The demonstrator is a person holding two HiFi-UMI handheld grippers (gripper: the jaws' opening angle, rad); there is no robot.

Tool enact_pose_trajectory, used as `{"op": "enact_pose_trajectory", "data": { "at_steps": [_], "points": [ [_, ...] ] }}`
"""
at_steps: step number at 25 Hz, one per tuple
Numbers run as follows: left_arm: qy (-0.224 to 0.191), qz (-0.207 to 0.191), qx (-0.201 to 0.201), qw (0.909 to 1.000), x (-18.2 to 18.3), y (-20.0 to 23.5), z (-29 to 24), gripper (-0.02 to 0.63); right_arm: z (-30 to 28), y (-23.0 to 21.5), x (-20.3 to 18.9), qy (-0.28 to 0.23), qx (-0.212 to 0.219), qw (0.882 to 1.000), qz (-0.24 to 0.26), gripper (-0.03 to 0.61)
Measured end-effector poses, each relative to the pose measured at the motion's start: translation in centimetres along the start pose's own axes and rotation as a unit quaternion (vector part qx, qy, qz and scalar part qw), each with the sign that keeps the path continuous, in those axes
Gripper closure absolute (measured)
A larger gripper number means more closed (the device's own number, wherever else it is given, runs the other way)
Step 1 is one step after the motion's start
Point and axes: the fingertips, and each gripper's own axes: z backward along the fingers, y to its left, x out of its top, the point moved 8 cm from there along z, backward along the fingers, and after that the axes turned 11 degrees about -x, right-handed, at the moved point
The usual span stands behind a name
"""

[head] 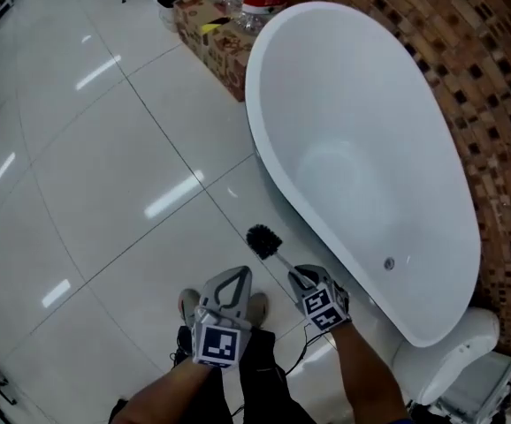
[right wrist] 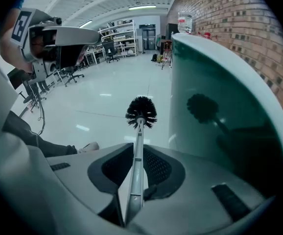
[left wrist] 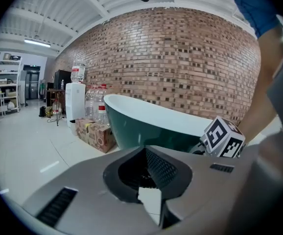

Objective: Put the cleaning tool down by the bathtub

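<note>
Floor tiles [head: 105, 166] gleam by bathtub [head: 362, 104] and brick wall [head: 494, 104]; right gripper [head: 296, 277] clamps brush [head: 262, 240], left gripper [head: 236, 275] closed.

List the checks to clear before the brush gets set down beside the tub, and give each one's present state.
1. Grip: the right gripper is shut on the handle of the brush: ok.
2. Clearance: the brush head is apart from the bathtub wall: ok.
3. Landing spot: the floor beneath the brush head is bare tile: ok.
4. Other hand: the left gripper is shut, holds nothing and sits off to the side: ok.
5. Brush head's height above the floor: cannot tell.
</note>
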Motion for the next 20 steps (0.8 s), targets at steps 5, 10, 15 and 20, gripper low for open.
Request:
{"op": "enact_pose_trajectory", "data": {
  "at_steps": [5, 10, 15, 20],
  "points": [
    [0.014, 0.009, -0.004, 0.9998, -6.3, 2.0, -4.0, 0.614, -8.4, -0.3, -3.9, 0.031, -0.014, 0.999, -0.005, 0.494],
    [0.019, 0.020, -0.005, 0.9996, -11.9, 3.9, -7.5, 0.614, -16.3, -0.6, -7.2, 0.059, -0.023, 0.998, -0.017, 0.494],
    [0.017, 0.029, 0.007, 0.9994, -17.9, 5.4, -8.9, 0.614, -24.1, 0.3, -11.0, 0.079, -0.039, 0.996, -0.011, 0.494],
    [0.019, 0.042, 0.027, 0.9986, -21.4, 6.8, -8.5, 0.614, -30.5, 0.9, -13.7, 0.106, -0.038, 0.994, 0.014, 0.494]
  ]
}}
